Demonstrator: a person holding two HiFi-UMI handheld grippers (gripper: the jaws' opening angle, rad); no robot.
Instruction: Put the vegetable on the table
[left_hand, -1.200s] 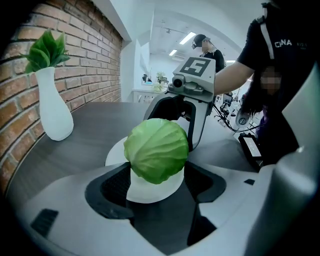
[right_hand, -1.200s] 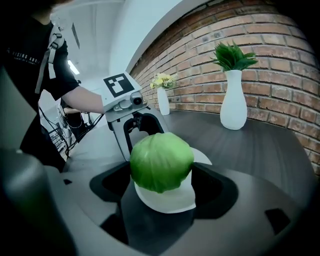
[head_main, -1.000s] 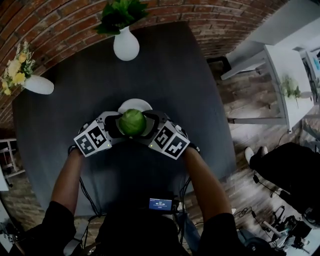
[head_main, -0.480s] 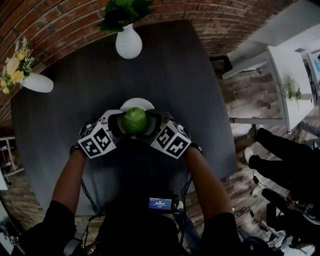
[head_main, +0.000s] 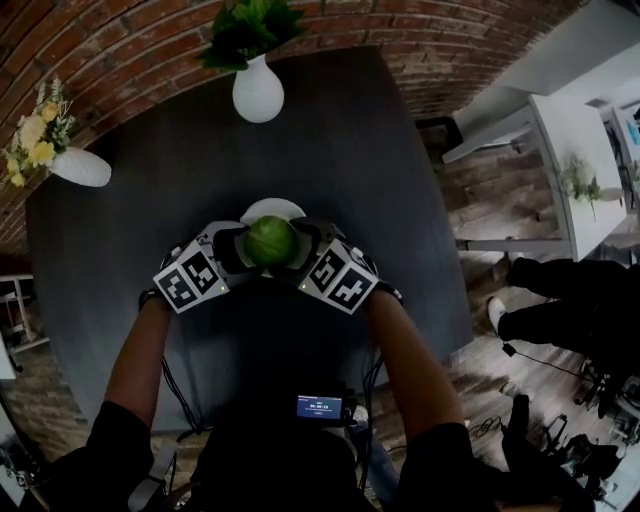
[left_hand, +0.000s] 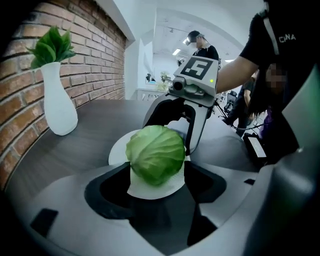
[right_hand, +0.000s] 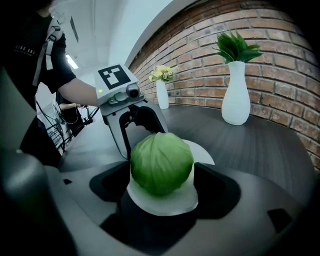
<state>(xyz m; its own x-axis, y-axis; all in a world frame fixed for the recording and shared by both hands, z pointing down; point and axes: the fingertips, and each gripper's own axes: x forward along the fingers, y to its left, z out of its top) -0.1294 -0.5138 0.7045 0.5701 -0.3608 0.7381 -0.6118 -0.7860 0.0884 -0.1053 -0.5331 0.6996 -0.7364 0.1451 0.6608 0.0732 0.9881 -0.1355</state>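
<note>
A green cabbage (head_main: 269, 241) sits between two grippers over the middle of a dark table (head_main: 380, 200). Behind it, toward 12 o'clock, the rim of a white plate (head_main: 272, 208) shows, and both gripper views show the plate spreading under the cabbage. I cannot tell whether the cabbage rests on the plate or hangs just above it.

The left gripper (head_main: 237, 249) meets the cabbage from 9 o'clock and the right gripper (head_main: 302, 250) from 3 o'clock, so the two face each other across it. In the left gripper view its jaws stand wide apart, with the cabbage in the gap between them and space at either side. The right gripper view shows the same: jaws spread, with the cabbage in the middle of the opening. Neither pair is closed on it. Whether the gripper fronts press against the cabbage cannot be made out.

The left marker cube (head_main: 187, 281) and the right marker cube (head_main: 339, 281) lie toward 6 o'clock of the cabbage, at the ends of the person's bare forearms.

At the table's 12 o'clock edge stands a white vase (head_main: 258, 95) of green leaves. A flower vase (head_main: 80, 167) with pale yellow blooms is at about 10 o'clock, by the brick wall.
</note>
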